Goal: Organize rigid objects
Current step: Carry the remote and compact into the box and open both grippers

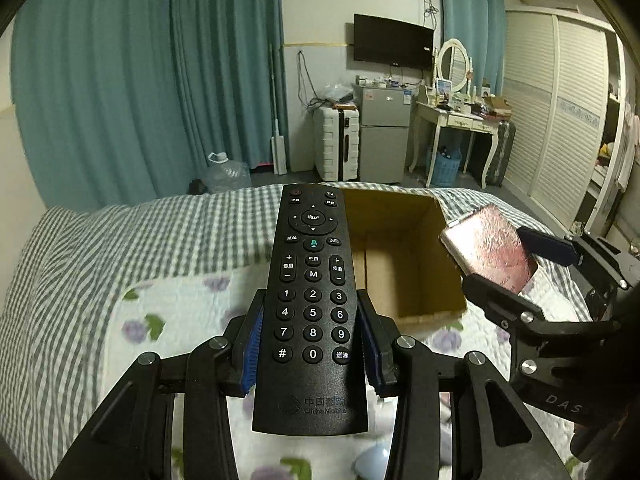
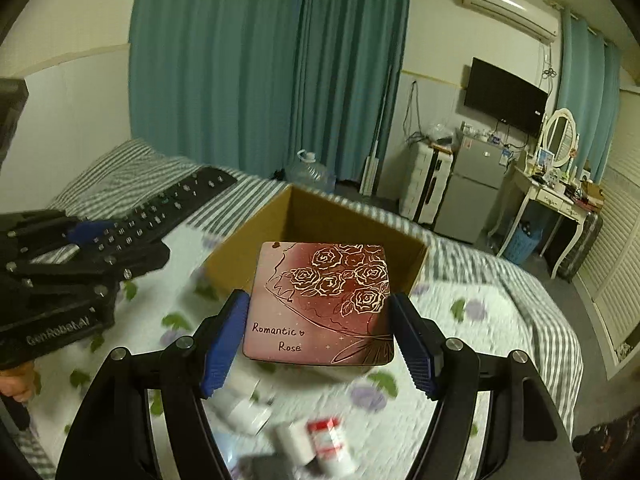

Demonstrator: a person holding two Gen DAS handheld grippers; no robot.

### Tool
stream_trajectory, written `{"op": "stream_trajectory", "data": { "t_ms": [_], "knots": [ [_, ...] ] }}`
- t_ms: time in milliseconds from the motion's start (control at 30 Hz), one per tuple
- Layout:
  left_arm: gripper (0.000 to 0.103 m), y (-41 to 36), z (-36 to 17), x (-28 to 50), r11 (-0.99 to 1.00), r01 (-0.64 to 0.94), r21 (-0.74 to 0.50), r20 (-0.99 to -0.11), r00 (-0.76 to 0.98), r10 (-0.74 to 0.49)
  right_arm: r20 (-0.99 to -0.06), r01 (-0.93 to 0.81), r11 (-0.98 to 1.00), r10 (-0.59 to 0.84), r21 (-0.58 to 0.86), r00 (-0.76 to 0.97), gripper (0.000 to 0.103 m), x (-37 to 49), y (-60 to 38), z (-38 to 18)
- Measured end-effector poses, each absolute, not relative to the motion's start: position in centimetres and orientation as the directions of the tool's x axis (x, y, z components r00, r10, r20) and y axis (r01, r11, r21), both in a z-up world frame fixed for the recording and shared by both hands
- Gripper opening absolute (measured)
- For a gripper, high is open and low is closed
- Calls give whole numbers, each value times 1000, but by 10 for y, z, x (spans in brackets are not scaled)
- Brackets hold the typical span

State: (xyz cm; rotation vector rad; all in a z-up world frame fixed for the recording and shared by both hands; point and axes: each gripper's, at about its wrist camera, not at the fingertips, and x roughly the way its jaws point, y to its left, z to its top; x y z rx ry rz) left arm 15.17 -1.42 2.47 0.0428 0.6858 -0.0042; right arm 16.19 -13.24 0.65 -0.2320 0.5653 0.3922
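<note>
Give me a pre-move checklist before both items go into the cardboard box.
1. Left gripper clamped on the remote: ok, pads on both long edges.
2. Right gripper clamped on the rose case: ok, pads on both sides.
3. Cardboard box open on top: ok.
4. Box interior free: cannot tell, floor only partly visible.
5. Grippers apart from each other: ok, gap visible in left wrist view.
6. Small bottles on the bed below the right gripper: cannot tell clearance, blurred.
</note>
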Motion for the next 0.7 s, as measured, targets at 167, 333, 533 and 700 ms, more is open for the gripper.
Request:
{"op": "stream_trajectory", "data": {
  "t_ms": [167, 333, 533, 700],
  "knots": [
    [42, -28, 3, 202, 997, 44, 62, -656, 754, 7, -561, -415, 904, 295, -97, 774, 71, 209, -137, 1],
    [42, -35, -26, 241, 997, 60, 50, -687, 727, -9, -568, -403, 911, 283, -93, 773, 71, 249, -141, -14],
    [42, -32, -55, 271, 997, 54, 59, -712, 702, 4, -597, -393, 919, 294, -39, 747, 71, 291, -151, -38],
    [45, -31, -68, 286, 999, 33, 41, -733, 680, 8, -631, -383, 923, 284, -23, 722, 71, 307, -156, -56]
  ]
}}
